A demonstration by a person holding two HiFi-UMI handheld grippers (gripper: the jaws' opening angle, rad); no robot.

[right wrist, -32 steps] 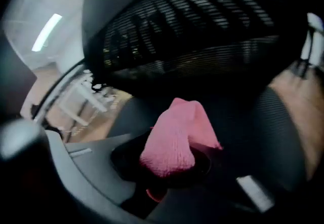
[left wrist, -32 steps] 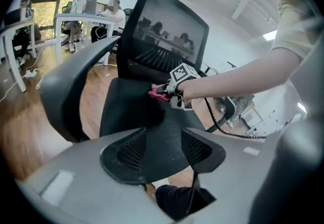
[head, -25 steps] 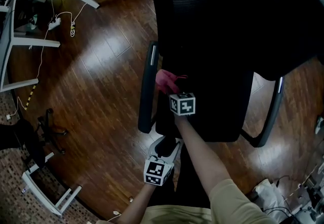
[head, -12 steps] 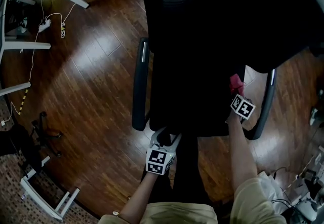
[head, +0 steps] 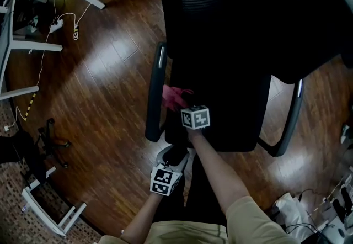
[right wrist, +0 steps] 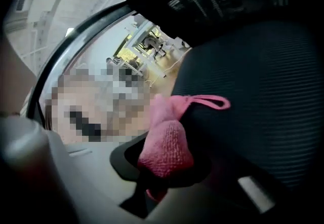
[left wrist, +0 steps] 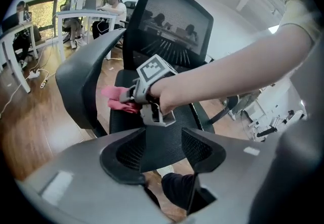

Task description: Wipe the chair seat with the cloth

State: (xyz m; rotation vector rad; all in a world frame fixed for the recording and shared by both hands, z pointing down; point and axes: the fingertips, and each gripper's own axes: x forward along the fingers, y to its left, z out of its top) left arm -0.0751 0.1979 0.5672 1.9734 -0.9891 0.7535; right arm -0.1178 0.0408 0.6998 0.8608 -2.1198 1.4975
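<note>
Here the right gripper (head: 181,104) pinches the soft, light cloth (head: 174,96) by a bunched fold, likely hold enough, at the seat's (head: 231,110) left edge, while the left gripper (head: 174,155) hangs nearer, spread and empty.

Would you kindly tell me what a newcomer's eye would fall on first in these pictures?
The bright pink cloth stands out most, bunched in the shut jaws of the right gripper at the left edge of the black mesh chair seat, beside a black armrest. Next comes the left gripper, jaws apart and gripping nothing, near the seat's front edge above the glossy brown wood floor.
</note>
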